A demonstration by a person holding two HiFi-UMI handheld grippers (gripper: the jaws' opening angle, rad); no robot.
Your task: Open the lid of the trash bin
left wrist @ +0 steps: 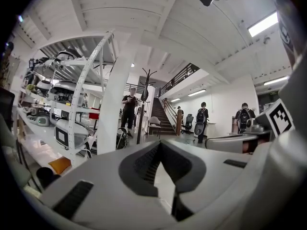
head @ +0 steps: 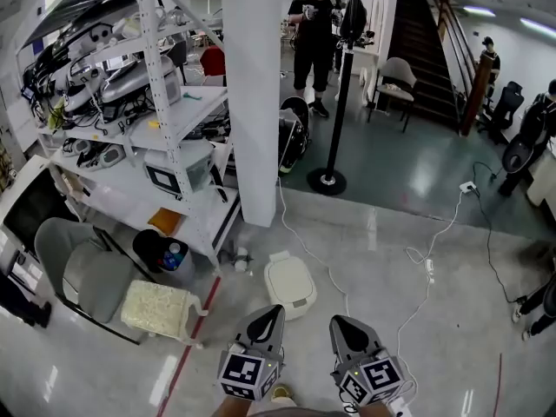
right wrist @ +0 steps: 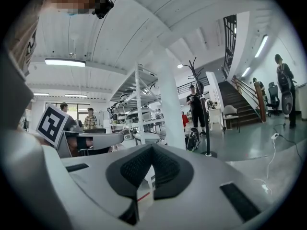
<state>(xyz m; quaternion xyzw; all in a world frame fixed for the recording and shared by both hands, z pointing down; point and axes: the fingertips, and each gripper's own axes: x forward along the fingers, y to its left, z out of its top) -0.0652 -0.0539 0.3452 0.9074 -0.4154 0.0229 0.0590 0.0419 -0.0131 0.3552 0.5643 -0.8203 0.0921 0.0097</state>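
Note:
A small white trash bin stands on the glossy floor with its lid down, just ahead of me. Both grippers are held low at the bottom of the head view, a short way short of the bin. My left gripper points at the bin's near left side, its jaws meeting at the tip with nothing between them. My right gripper is off the bin's near right side, also shut and empty. Both gripper views look level across the room, and the bin does not show in them. The jaws are closed in the left gripper view and the right gripper view.
A white pillar and a loaded shelf rack rise behind the bin. Left of it are a black bucket, a grey chair and a cream cushion. Cables trail on the right. Farther back are a coat stand and a person.

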